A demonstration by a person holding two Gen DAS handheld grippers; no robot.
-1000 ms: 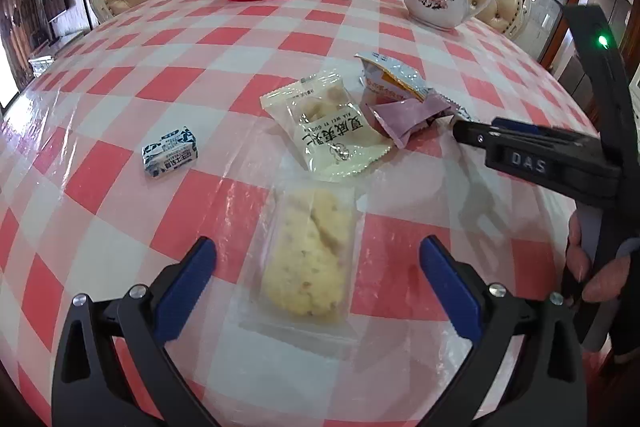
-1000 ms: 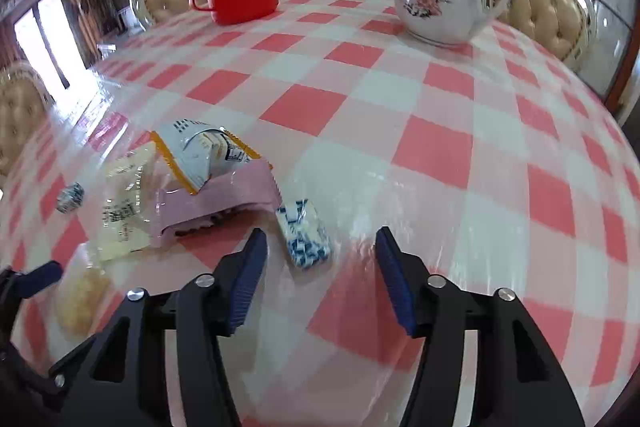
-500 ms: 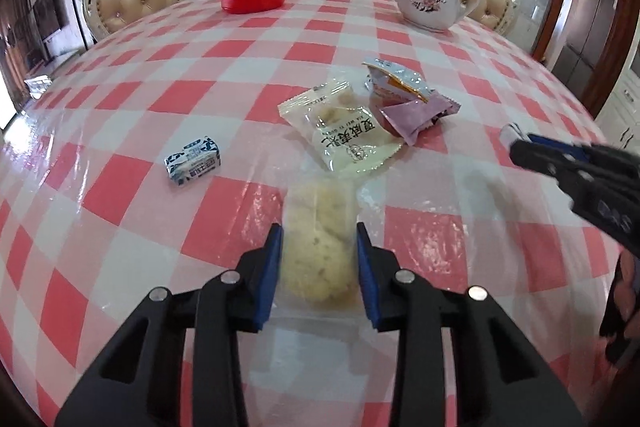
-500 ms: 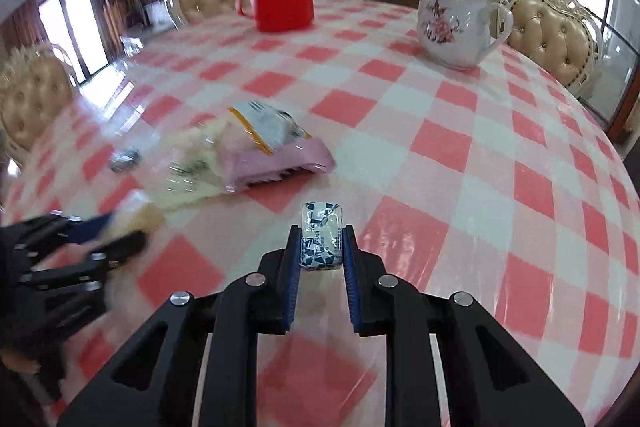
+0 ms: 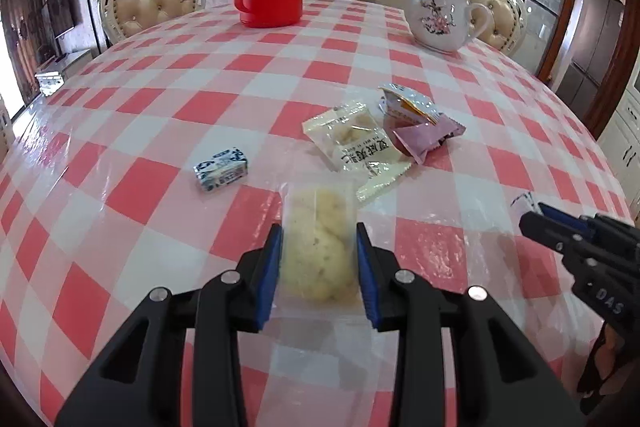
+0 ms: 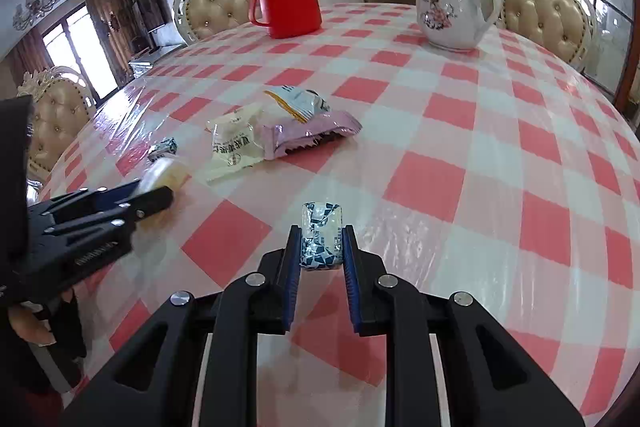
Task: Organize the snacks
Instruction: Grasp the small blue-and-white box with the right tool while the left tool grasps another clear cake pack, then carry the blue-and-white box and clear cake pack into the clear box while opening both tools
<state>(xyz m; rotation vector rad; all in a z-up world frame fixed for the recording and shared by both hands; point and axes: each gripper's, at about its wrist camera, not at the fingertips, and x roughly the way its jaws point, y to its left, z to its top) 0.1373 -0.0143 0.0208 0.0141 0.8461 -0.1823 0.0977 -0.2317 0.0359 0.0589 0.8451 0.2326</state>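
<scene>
Now the clear-wrapped cookie packet (image 5: 318, 247) sits clamped in the left tool (image 5: 318, 259) just above the checked tabletop (image 5: 160, 107), while the right tool (image 6: 321, 259) pinches a blue-and-white candy (image 6: 321, 241), near three loose snack packets (image 6: 280, 131).

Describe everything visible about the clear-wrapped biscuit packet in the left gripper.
The biscuit packet is a flat, clear plastic wrapper holding pale yellow, crumbly-looking biscuits with small dark specks. The left gripper is shut on it, blue pads pressing both long sides; its sealed far end sticks out past the fingertips towards the cream snack packet. In the right wrist view it shows only as a blurred yellowish shape at the gripper's tip. Whether it is clear of the checked tablecloth cannot be told.
</scene>
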